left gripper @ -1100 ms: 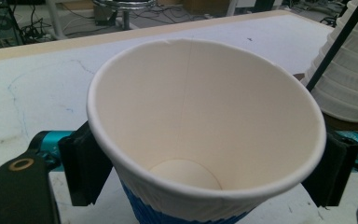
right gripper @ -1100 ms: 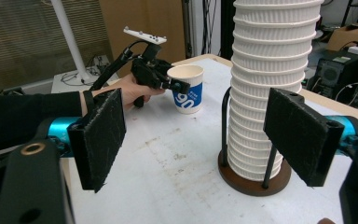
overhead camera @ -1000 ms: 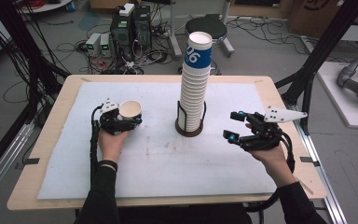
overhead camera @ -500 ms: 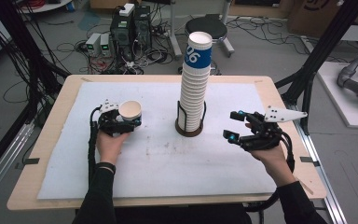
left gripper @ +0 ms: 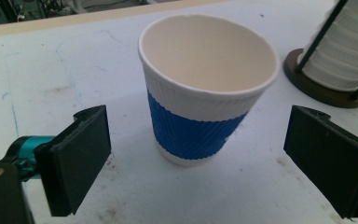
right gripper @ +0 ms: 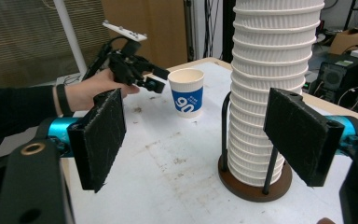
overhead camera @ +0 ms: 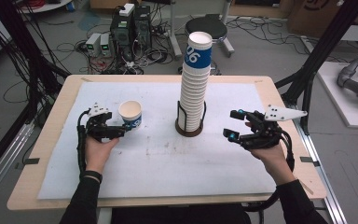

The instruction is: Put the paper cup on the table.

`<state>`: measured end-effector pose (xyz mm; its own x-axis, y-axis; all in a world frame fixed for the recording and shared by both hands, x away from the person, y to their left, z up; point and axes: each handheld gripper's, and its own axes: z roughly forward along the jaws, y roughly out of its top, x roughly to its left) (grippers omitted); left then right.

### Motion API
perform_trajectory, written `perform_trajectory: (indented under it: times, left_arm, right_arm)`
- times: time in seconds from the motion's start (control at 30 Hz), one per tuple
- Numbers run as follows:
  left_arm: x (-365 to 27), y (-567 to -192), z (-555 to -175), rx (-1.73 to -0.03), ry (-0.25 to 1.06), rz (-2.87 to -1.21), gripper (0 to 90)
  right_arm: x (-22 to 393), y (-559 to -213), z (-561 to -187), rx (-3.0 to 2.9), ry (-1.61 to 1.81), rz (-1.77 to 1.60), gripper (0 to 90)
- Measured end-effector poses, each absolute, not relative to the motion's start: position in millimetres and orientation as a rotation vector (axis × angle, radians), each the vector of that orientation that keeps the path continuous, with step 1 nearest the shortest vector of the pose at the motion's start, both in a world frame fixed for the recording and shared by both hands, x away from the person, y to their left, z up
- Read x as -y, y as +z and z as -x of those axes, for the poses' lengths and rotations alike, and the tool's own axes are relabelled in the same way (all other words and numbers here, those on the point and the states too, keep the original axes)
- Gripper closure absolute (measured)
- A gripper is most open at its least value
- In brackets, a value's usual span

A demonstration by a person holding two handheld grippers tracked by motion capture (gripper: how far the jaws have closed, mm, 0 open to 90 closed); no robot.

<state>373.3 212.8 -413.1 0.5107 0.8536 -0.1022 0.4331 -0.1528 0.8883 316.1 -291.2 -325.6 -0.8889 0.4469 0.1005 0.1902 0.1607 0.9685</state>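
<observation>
**Paper cup stands free on the table, left jaws spread wide around it**

From the high view, a single paper cup [overhead camera: 131,114] stands upright on the white table cover [overhead camera: 158,158], left of the tall stack of cups [overhead camera: 194,84] in its wire holder. The left gripper [overhead camera: 121,131] sits just beside the cup on the near side, held in the person's left hand [overhead camera: 98,151]. Its jaws have just been opening. The left gripper view makes the gap plain: the cup [left gripper: 205,88] stands between the two black pads [left gripper: 81,158], with bare table showing on both sides, so neither pad touches it. That view also shows the cup's empty cream inside and a blue ribbed band, and the dark round base of the holder [left gripper: 326,91] at the upper right.

The right gripper [overhead camera: 235,125] hovers right of the stack, well apart from the single cup. Its jaws stand apart with nothing between them. The right gripper view looks across the table instead of down: the stack [right gripper: 270,88] rises close by on its brown base, and farther off the cup [right gripper: 186,93] shows white numerals on its blue band, a detail hidden from the left gripper view. The left gripper [right gripper: 149,79] shows there just beside the cup.
</observation>
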Motion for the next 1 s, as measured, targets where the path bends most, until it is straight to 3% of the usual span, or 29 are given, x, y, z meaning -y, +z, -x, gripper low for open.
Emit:
perform_trajectory:
  times: [0.23, 0.67, 1.0]
  left_arm:
    - [-200, -390, -357, -0.964, 0.481, -1.76, 7.2]
    - [-135, -326, -327, -0.601, 0.454, -1.722, 7.9]
    - [-106, -315, -316, -0.458, 0.352, -1.755, 9.1]
  right_arm:
    - [292, -325, -316, -2.223, 1.802, -0.624, 21.1]
    - [293, -326, -317, -2.225, 1.8, -0.627, 21.1]
    - [294, -326, -317, -2.238, 1.796, -0.634, 21.1]
